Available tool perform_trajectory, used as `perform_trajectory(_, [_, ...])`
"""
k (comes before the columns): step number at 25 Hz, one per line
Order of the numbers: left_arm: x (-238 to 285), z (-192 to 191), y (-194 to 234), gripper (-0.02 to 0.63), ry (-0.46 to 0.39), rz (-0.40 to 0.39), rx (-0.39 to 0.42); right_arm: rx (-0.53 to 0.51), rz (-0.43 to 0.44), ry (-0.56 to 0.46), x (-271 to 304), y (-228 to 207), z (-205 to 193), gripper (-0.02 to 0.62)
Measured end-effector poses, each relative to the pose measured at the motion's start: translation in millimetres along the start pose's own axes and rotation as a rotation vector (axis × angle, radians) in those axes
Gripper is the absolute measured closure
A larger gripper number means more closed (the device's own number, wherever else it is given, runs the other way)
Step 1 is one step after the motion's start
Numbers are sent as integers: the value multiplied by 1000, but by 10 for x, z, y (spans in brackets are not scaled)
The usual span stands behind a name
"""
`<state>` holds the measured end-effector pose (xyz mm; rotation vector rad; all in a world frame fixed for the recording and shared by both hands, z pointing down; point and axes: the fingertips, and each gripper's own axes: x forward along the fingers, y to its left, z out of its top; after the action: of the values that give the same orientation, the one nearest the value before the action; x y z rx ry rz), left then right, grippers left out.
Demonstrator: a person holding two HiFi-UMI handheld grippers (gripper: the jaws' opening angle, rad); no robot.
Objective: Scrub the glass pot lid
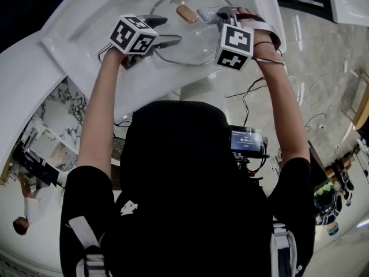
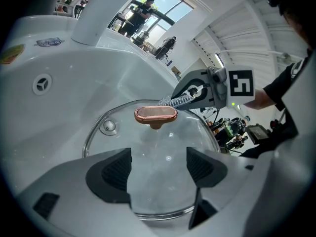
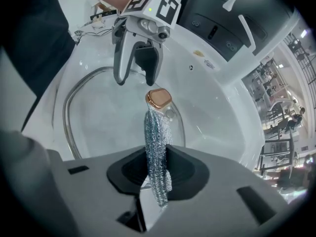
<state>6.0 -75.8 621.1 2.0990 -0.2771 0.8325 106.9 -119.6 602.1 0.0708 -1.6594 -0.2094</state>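
Observation:
The glass pot lid [image 1: 190, 39] lies in a white sink [image 1: 86, 33], its copper handle [image 1: 187, 14] on top. My left gripper [image 1: 173, 29] is open, its jaws spread over the lid's near rim. In the left gripper view, the glass [image 2: 163, 147] shows between the two fingers of the left gripper [image 2: 159, 169]. My right gripper [image 1: 222, 13] is shut on a silver mesh scrubber [image 1: 209, 11]. In the right gripper view the scrubber [image 3: 157, 147] hangs from the right gripper [image 3: 157, 174] down to the handle [image 3: 159, 98]; the left gripper [image 3: 134, 80] stands opposite.
The sink's overflow hole [image 2: 42, 84] and white faucet [image 2: 94, 14] lie beyond the lid. A small steam vent knob [image 2: 107, 127] sits on the glass beside the handle [image 2: 156, 114]. Cables run over the floor [image 1: 314, 120] to the right of the sink.

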Motion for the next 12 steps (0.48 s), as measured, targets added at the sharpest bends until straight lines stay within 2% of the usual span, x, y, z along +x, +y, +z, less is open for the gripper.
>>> perform_trajectory(12, [2, 12, 15, 272, -1, 8, 3, 1, 8, 12, 181, -115, 40, 523])
